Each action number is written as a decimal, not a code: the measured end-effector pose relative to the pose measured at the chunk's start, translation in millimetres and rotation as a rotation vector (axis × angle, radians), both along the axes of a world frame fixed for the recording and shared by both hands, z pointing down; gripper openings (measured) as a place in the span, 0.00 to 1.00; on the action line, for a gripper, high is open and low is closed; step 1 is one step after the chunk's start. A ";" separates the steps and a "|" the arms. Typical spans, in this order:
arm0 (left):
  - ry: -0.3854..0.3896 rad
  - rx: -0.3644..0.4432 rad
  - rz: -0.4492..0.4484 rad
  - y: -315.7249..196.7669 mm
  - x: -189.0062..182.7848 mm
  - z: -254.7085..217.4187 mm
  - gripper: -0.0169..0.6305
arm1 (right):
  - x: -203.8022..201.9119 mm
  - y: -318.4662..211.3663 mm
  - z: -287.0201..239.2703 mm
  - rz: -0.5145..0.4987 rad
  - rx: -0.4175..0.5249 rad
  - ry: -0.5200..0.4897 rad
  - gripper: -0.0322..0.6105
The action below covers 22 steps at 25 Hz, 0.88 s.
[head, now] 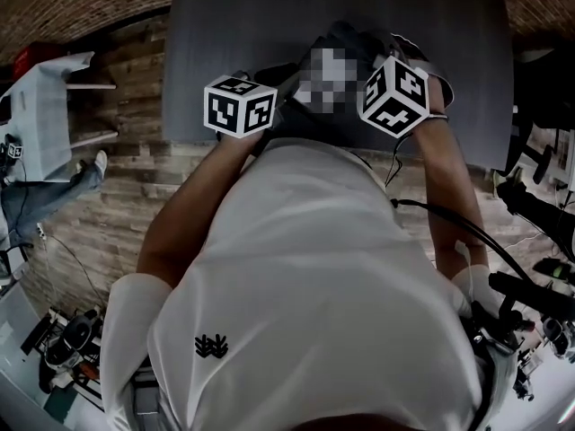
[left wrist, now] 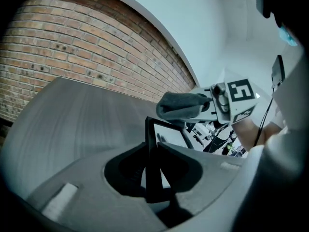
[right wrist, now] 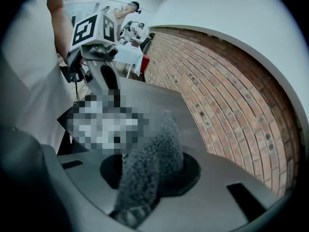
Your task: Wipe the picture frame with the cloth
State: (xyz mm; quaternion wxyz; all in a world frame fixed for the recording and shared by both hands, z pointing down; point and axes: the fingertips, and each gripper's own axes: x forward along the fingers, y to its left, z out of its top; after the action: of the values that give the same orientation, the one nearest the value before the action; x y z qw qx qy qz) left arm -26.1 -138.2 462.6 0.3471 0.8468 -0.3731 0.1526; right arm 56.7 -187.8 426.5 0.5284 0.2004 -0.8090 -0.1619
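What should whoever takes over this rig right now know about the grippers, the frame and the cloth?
Left gripper: fingers shut on the black edge of the picture frame, holding it up over the grey table.
Right gripper: fingers shut on the bunched grey cloth, which sits by the frame's top edge; whether it touches is unclear.
Done: both things are in hand and close together.
Left: wipe the glass and border; how much is already wiped cannot be told.

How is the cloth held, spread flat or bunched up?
Bunched up: the cloth sticks out of the right gripper as a thick rolled wad clamped between its jaws, not spread flat.
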 end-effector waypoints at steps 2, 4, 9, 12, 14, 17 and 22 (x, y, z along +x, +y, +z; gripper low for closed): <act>0.025 -0.012 -0.012 -4.1 2.2 -0.6 0.14 | 12.7 -10.8 -5.0 0.033 -0.001 -0.052 0.19; 0.053 -0.027 -0.028 -7.4 2.8 -1.1 0.14 | 23.5 -18.8 -11.2 0.070 -0.006 -0.121 0.19; 0.192 -0.088 -0.096 -13.5 2.0 -3.6 0.14 | 45.6 -31.3 -23.3 0.152 -0.018 -0.313 0.19; 0.290 -0.128 -0.150 -19.0 2.6 -5.2 0.14 | 51.8 -29.0 -26.6 0.162 -0.040 -0.423 0.19; 0.357 -0.153 -0.176 -22.4 5.2 -8.4 0.14 | 54.8 -27.3 -29.3 0.162 -0.040 -0.475 0.19; 0.450 -0.197 -0.218 -26.7 10.9 -9.1 0.14 | 60.6 -26.3 -34.3 0.175 -0.046 -0.563 0.19; 0.546 -0.259 -0.263 -30.5 22.6 -4.8 0.14 | 65.9 -21.9 -33.2 0.180 -0.059 -0.645 0.19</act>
State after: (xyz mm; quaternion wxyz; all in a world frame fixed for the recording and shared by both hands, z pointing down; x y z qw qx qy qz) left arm -3.5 -168.6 457.7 0.5558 0.7498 -0.3500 -0.0799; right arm 122.5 -209.7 393.2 0.2630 0.2965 -0.9179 -0.0195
